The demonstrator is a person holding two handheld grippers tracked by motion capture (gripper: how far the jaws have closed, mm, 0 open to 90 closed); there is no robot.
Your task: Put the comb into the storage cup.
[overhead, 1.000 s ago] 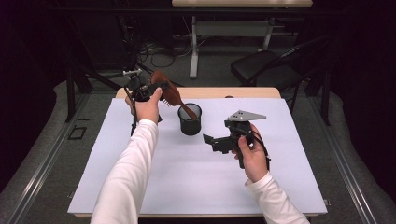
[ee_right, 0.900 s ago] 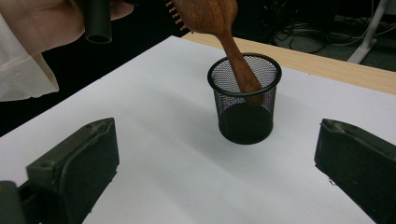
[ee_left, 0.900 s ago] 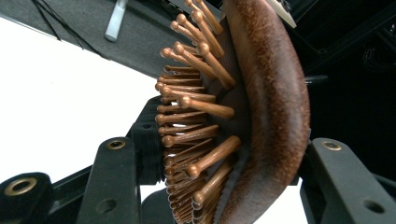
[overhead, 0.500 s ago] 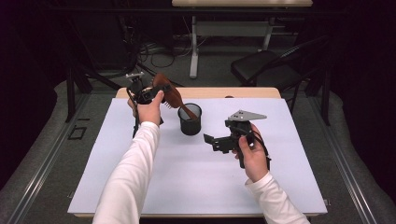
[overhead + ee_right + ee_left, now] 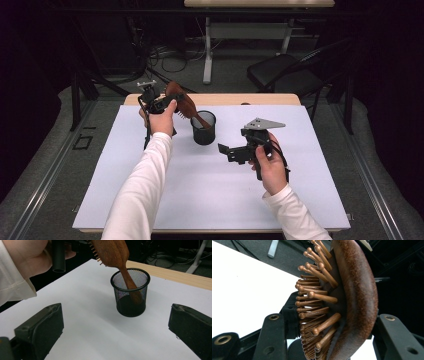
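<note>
1. Nearest the person, the right gripper (image 5: 231,150) hovers over the white bench (image 5: 200,200) at about 4 o'clock from the cup (image 5: 204,128). Its jaws point toward 10 o'clock.
2. In the right gripper view its two black jaws stand wide apart with nothing between them. The cup sits beyond the gap, well clear of both.
3. A grey three-cornered plate (image 5: 263,123) rides on top of that gripper, and the right hand (image 5: 270,165) wraps its handle.
4. Near the bench's middle stands the cup (image 5: 130,292), black mesh, round and upright.
5. The brush (image 5: 184,106) leans with its handle down inside the cup. The handle passes the rim at the cup's near side in the right gripper view; its tip looks to rest near the bottom, though the mesh blurs that.
6. The brush head (image 5: 110,250) rises out of the cup toward 10 o'clock, tilted, with the bristles facing the left hand.
7. The left gripper (image 5: 167,104) is closed on the brush head. In the left gripper view one jaw presses the wooden back (image 5: 359,297) and the other sits on the bristle side (image 5: 317,305).
8. The left hand (image 5: 161,120) holds that gripper at about 10 o'clock from the cup, above the bench's far left part.
9. Farthest off, a strip of wooden edge (image 5: 260,99) shows at 12 o'clock behind the white surface.
</note>
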